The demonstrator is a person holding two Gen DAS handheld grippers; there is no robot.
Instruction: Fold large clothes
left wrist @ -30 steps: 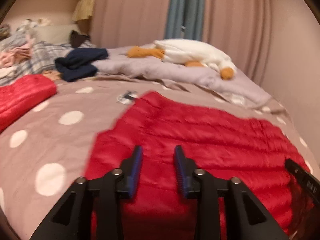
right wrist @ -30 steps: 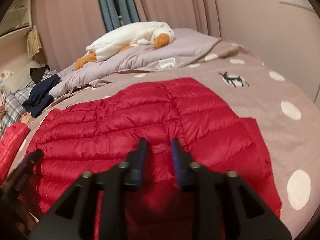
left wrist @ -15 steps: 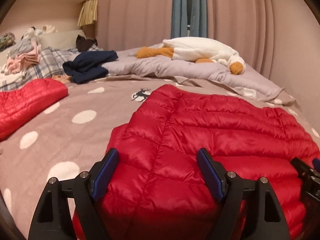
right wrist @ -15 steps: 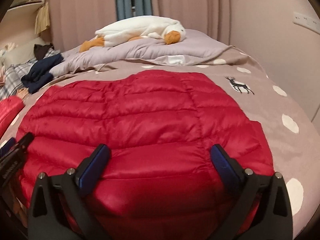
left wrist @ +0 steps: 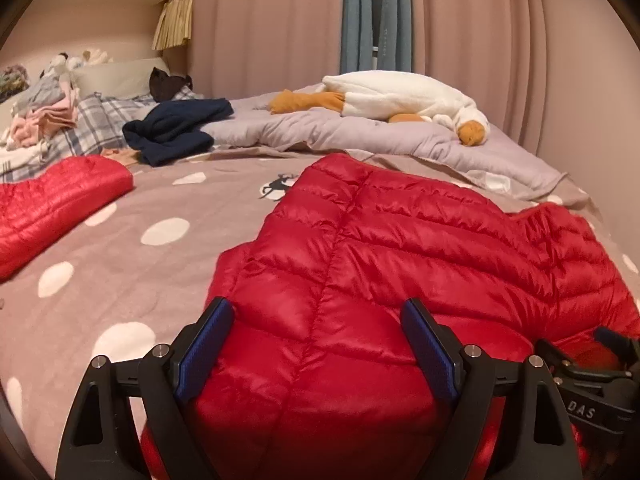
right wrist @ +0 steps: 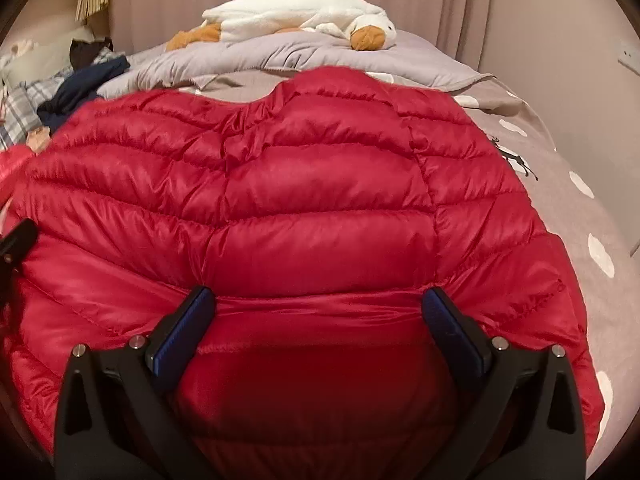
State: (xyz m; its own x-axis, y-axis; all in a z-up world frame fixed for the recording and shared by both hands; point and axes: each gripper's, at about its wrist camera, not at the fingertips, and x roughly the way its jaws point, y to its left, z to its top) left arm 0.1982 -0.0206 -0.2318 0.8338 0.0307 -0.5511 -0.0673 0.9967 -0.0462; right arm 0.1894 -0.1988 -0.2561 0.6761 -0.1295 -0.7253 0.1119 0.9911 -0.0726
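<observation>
A red quilted puffer jacket [left wrist: 420, 248] lies folded on the polka-dot bedspread [left wrist: 132, 276], and it fills most of the right wrist view [right wrist: 300, 200]. My left gripper [left wrist: 316, 308] hovers over the jacket's near left part. Its jaws are opening, and puffy fabric bulges up between the blue pads [left wrist: 206, 344] without being pinched. My right gripper [right wrist: 318, 294] stands wide open low over the jacket's near edge, gripping nothing. Each gripper shows at the edge of the other's view: the right gripper [left wrist: 592, 364], the left gripper [right wrist: 16, 240].
A second red quilted garment [left wrist: 56, 200] lies at the left. Behind are a navy garment [left wrist: 176, 128], a plaid pillow [left wrist: 92, 128] with piled clothes, and a grey duvet [left wrist: 360, 136] bearing a white goose plush [left wrist: 400, 96]. Curtains and a wall close the back and right.
Both grippers went from nearly shut to wide open over the jacket. The right gripper has sunk closer to the fabric and rolled; the left has hardly moved.
</observation>
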